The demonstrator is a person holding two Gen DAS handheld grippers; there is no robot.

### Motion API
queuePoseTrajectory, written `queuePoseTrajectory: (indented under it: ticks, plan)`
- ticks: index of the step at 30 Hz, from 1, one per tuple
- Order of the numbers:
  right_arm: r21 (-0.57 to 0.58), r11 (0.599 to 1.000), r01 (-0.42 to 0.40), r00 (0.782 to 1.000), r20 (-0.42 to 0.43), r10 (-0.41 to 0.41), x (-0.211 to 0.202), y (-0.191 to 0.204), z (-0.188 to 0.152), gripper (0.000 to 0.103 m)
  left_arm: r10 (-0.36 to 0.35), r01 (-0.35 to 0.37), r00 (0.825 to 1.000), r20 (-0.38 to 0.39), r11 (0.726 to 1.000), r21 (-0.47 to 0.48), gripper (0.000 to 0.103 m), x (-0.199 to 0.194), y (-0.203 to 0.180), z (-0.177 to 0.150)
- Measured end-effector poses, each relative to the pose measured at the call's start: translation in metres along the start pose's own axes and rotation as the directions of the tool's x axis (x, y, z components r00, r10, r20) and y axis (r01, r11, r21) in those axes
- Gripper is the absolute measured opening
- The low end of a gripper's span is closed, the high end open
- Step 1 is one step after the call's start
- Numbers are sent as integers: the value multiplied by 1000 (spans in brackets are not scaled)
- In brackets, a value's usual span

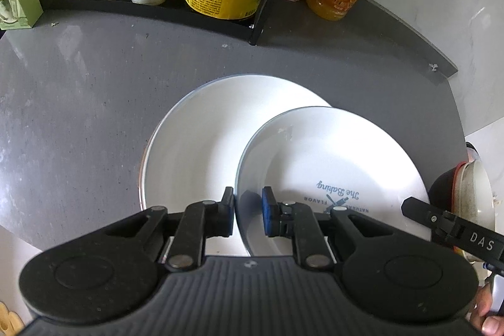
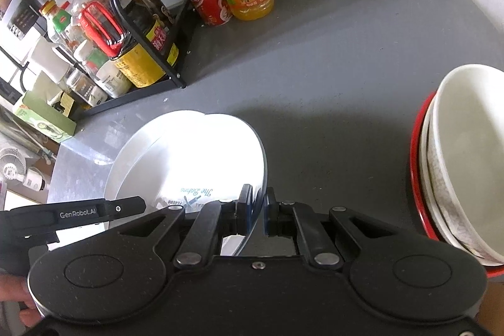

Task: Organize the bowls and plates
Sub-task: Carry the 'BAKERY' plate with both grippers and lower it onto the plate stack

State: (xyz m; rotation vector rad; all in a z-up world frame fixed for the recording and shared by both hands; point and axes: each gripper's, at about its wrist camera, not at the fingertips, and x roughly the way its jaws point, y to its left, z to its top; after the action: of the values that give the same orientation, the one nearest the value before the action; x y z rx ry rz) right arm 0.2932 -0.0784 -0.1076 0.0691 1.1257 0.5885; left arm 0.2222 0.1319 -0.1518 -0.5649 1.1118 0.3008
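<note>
Furthest left on the grey counter [image 1: 94, 103] lies the large white plate [image 1: 189, 147], and the smaller printed plate [image 1: 330, 166] overlaps its right side, tilted up off it. The left gripper [image 1: 249, 211] straddles the printed plate's near-left rim, one pad outside and one inside; a narrow gap shows around the rim, so whether the jaws truly pinch it cannot be told. The right gripper [image 2: 259, 210] sits on the same plate's right rim with its jaws drawn close about the edge, seemingly clamped. Further right stands the white bowl [image 2: 466, 159], nested in a red dish [image 2: 415, 166]. The likely trouble is slippage: thin glazed rims held only at the edges could slide out if either grip is loose, dropping the plate onto the one beneath. The left view shows the printed lettering and both rims clearly; the right view, washed out over the plates, alone shows the bowl stack fully and the rack [image 2: 151, 30] of bottles from the side.
</note>
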Motion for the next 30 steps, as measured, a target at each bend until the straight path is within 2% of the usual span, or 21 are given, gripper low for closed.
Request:
queuePoseTrajectory:
  ticks: [11,18,23,29,30]
  plan:
    - [-28,1000,10,999,-36,-10,8,12,-8,7,35,-35,999,-25,999,-3,18,7,10,-4]
    - [-30,999,29,999,-44,-30,13,18,-12,8,59,-58,998,-29,997,46,19,9,12,-5]
    - [-26,999,25,999,-43,-27,12,19,-13,7,122,-119,992,-15,983,138,22,12,0,-4]
    - [1,1000,24,999,-46,-24,16,18,-13,8,204,-189,979,-27,942,276,24,21,-16,-6]
    - [0,1000,31,998,-47,-31,17,18,-14,12,213,-198,977,-19,934,298,24,22,-18,-7]
